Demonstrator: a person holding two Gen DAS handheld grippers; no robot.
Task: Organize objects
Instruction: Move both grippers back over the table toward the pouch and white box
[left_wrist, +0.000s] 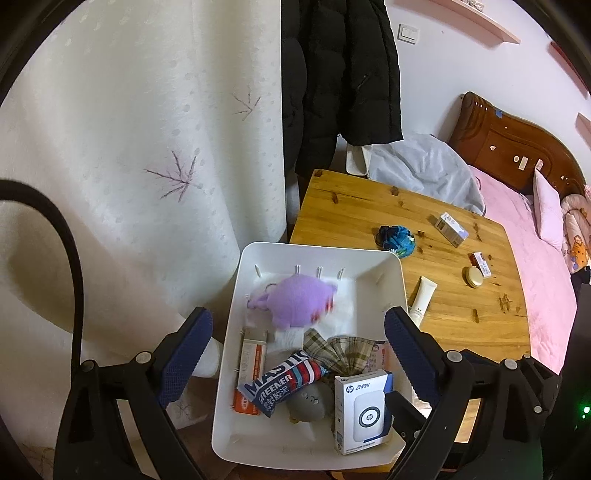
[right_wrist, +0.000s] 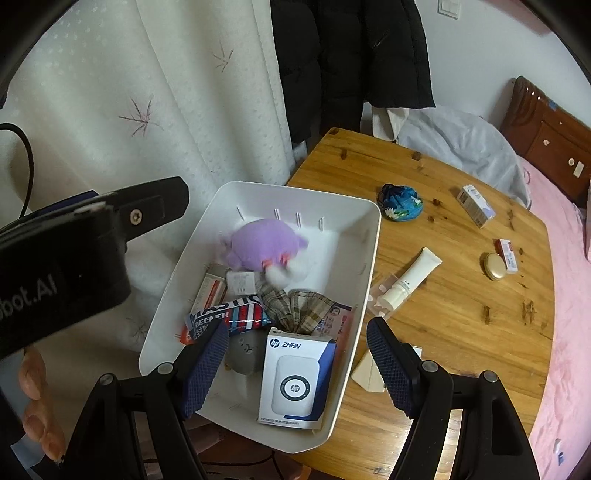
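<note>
- Left wrist view: the left gripper (left_wrist: 295, 354) hovers with its jaws spread wide over a white bin (left_wrist: 391, 291) at the corner of the wooden surface (left_wrist: 354, 206), nothing between the pads.
- A purple plush toy (left_wrist: 295, 302), somewhat blurred, lies at the bin's far end; the bin's long axis runs away from the camera.
- Right wrist view: the right gripper (right_wrist: 295, 373) is also spread, straddling the bin's near right wall, apparently without pressing it.
- A white tube (right_wrist: 413, 275) lies diagonally on the surface just beside the bin.

A white patterned curtain (left_wrist: 147, 147) hangs at nine o'clock, a black padded coat (left_wrist: 340, 70) at twelve, a pink-covered bed (left_wrist: 535, 251) at three.
</note>
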